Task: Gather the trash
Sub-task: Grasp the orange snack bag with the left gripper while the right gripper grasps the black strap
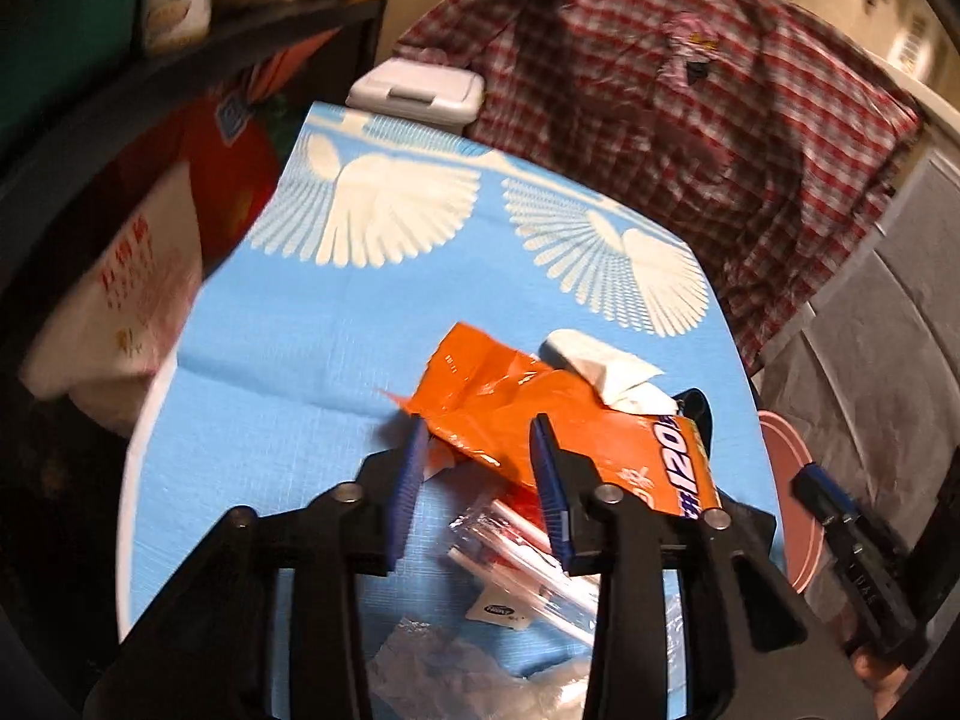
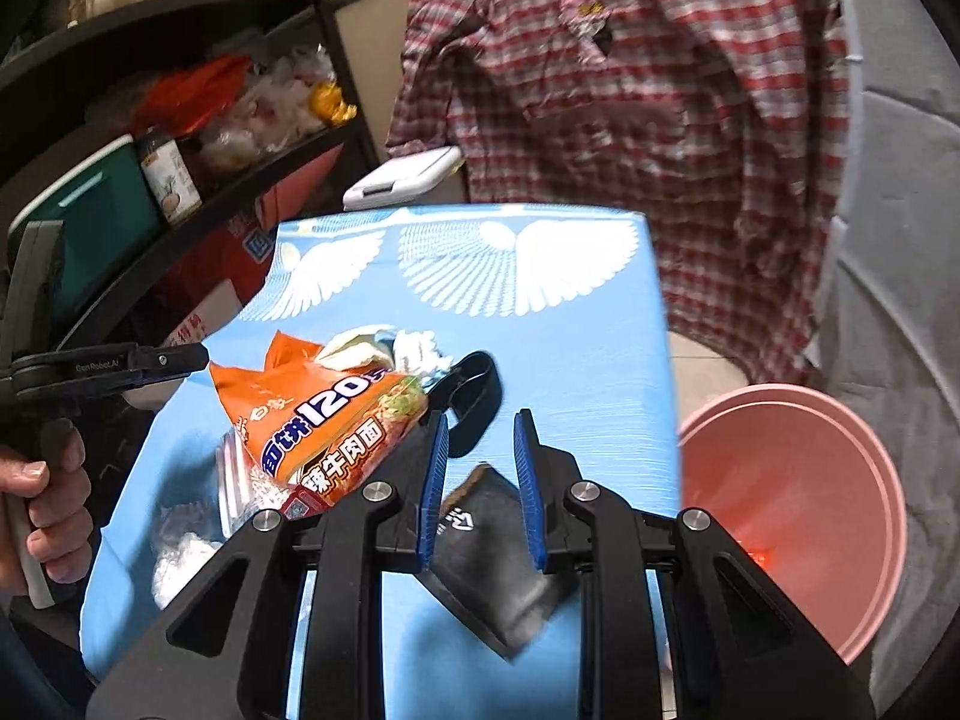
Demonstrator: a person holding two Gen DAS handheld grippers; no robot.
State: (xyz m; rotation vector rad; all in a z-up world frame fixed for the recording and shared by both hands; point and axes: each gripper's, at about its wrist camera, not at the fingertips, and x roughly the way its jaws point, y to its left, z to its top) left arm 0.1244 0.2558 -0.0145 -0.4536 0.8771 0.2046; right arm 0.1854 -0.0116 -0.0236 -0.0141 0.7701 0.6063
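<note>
An orange noodle wrapper (image 1: 540, 414) lies on the blue cloth-covered table (image 1: 288, 396); it also shows in the right wrist view (image 2: 336, 420). My left gripper (image 1: 477, 426) is open, its jaws either side of the wrapper's torn left end. Clear plastic packaging (image 1: 528, 558) lies below it and crumpled white tissue (image 1: 600, 366) behind. My right gripper (image 2: 480, 420) is open above a black sachet (image 2: 492, 564), with a black plastic piece (image 2: 474, 396) just ahead. The pink bin (image 2: 798, 510) stands to the right of the table.
A plaid shirt (image 2: 630, 120) hangs behind the table. A white lidded box (image 2: 408, 174) sits at the far edge. Dark shelves (image 2: 180, 138) with jars and bags stand on the left. Crumpled clear film (image 2: 180, 552) lies near the table's front left.
</note>
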